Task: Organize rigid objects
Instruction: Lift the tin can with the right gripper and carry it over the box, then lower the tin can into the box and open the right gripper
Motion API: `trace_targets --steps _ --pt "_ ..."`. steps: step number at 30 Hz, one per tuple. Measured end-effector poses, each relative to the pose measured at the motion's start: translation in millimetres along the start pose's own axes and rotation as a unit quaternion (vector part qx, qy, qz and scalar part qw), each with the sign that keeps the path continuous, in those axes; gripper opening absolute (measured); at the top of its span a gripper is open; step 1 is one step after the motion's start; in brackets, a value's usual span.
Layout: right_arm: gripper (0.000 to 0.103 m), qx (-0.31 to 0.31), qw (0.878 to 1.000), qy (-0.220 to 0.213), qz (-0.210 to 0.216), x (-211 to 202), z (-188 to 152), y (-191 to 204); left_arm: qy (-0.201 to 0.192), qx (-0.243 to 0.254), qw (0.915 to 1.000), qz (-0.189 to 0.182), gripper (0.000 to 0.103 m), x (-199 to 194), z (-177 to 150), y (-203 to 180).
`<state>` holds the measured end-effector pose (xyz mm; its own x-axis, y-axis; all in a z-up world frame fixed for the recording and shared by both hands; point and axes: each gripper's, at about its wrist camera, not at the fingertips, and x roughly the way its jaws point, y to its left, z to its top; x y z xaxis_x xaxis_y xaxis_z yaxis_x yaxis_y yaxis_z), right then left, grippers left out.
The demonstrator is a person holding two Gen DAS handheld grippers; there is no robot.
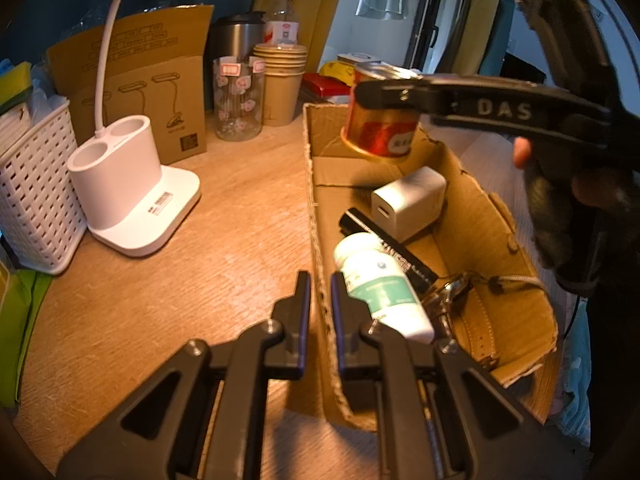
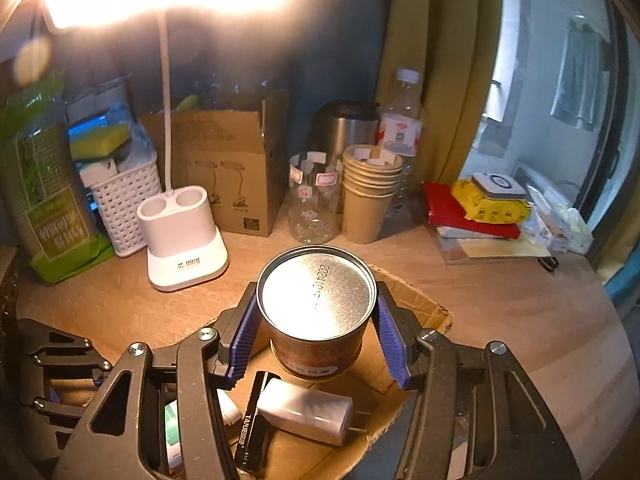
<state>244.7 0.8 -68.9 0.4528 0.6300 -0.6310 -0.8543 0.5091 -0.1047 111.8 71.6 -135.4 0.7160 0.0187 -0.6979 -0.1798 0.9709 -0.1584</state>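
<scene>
Carrying can (image 2: 316, 312) in right gripper (image 2: 316, 332) over box (image 1: 496, 216). Left gripper (image 1: 320, 312) pinching box wall at 6 o'clock. Next: lower can to bare floor at 12 o'clock, release.

white desk lamp (image 1: 132, 184) | white basket (image 1: 36, 200) | paper cups (image 2: 370, 192) | glass jar (image 1: 238, 98)

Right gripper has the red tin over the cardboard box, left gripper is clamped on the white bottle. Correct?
Not quite. The left gripper is shut on the cardboard box wall, not the white bottle, which lies loose inside; the left wrist view shows it. The right gripper does hold the red tin over the box.
</scene>
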Motion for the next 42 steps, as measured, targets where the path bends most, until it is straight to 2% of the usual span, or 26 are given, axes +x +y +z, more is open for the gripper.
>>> trace_targets --steps 7,20,31,33,34,42 --pt "0.057 0.002 0.999 0.039 0.038 26.0 -4.6 -9.5 0.000 0.000 1.0000 0.000 0.010 0.0 0.0 0.0" --pt "0.057 -0.014 0.996 0.078 0.034 44.2 -19.6 -2.5 0.000 0.000 1.0000 0.001 0.010 0.0 -0.3 -0.7" --pt "0.058 -0.011 0.997 0.071 0.037 36.5 -22.3 -0.1 0.000 0.000 1.0000 0.001 0.010 0.2 -0.3 -0.4" --pt "0.060 -0.005 0.997 0.066 0.040 33.7 -22.1 -1.1 0.000 0.000 1.0000 0.001 0.010 0.0 -0.2 -0.5" --pt "0.065 -0.003 0.997 0.064 0.041 31.9 -21.7 -1.6 0.000 0.000 1.0000 0.001 0.010 0.0 -0.3 -0.5" --pt "0.066 0.019 0.999 0.034 0.019 10.3 -18.1 -11.6 0.000 0.000 1.0000 0.001 0.010 0.4 -0.6 -1.1"
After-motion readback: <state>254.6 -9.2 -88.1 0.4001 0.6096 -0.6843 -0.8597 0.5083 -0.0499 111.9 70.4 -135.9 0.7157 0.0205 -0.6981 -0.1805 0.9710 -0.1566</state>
